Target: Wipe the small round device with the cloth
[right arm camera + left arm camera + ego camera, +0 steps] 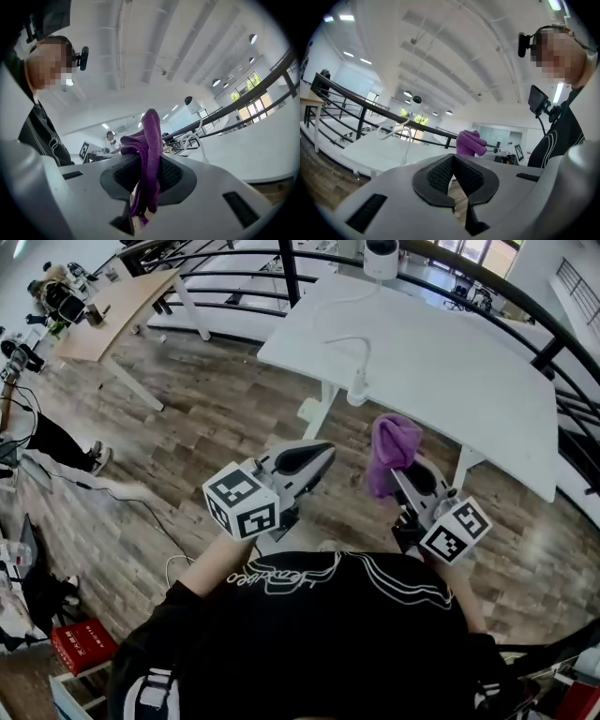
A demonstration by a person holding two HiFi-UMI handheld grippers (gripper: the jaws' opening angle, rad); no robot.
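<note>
A purple cloth (392, 448) hangs pinched in my right gripper (397, 474), which is shut on it and held up in front of the person's chest. In the right gripper view the cloth (149, 154) stands up between the pads and drapes down. My left gripper (323, 452) is shut with nothing in it, level with the right one; its own view shows the pads (440, 174) closed together and the cloth (470, 142) off to the right. The small round white device (380, 257) stands at the far edge of the white table (450, 362), well beyond both grippers.
A white cable (349, 341) loops across the table from the device to a fitting (357, 390) at its near edge. A black railing (281, 259) runs behind the table. Wooden floor lies below, with a wooden desk (117, 310) at the far left and a red box (82, 645) near the person's feet.
</note>
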